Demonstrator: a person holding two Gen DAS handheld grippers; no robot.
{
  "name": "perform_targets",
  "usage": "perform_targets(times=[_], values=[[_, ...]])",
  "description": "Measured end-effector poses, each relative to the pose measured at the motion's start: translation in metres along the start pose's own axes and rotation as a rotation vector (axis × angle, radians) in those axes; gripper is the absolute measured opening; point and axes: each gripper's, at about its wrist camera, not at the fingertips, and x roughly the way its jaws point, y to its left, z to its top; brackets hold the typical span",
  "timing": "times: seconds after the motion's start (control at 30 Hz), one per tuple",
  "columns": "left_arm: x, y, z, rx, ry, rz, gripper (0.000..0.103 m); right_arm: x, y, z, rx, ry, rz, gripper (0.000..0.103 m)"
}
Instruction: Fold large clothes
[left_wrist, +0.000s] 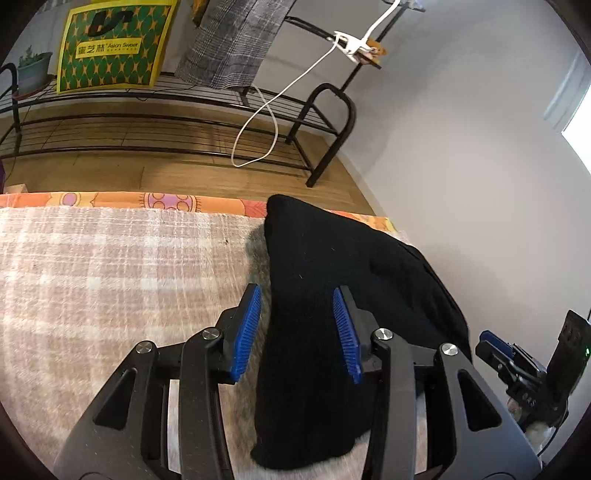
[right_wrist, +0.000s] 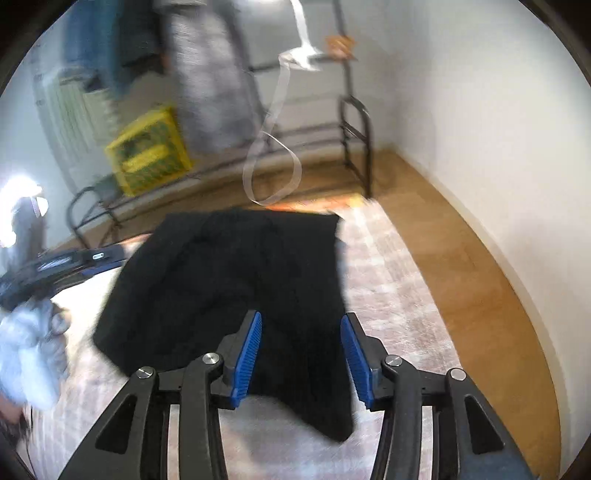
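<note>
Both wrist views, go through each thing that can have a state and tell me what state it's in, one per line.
Black knitted garment: lying bunched and partly folded on the checked blanket, not gripped.
Pink and white checked blanket: spread flat.
Left gripper: open, blue pads either side of the garment, not pressing.
Right gripper: open above the garment's near edge.
White cable: hanging in a loop from the black metal rack.

yellow-green bag (left_wrist: 114, 44) on black rack (left_wrist: 184, 110).

blanket (left_wrist: 110, 266) clear left, rack (left_wrist: 155, 125) beyond
</note>
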Motion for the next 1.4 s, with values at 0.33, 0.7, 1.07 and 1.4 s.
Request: perform_targets(times=[0.33,0.7,1.07,1.4], values=[[-0.032,-0.013,-0.029,0.058,0.049,-0.042,0.040,0.042,0.046,-0.021,-0.155,0.101,0.029,0.028],[-0.093,-0.032,-0.059,0.125,0.057,-0.006,0.040,0.007,0.047,-0.043,-0.078,0.136,0.068,0.028],[-0.239,-0.082,-0.080,0.188,-0.048,-0.026,0.040,-0.153,0.094,-0.027,-0.071,-0.034,0.004,0.030],[-0.394,-0.127,-0.126,0.273,-0.166,-0.034,0.043,-0.301,0.153,-0.046,-0.121,-0.140,-0.068,0.031]])
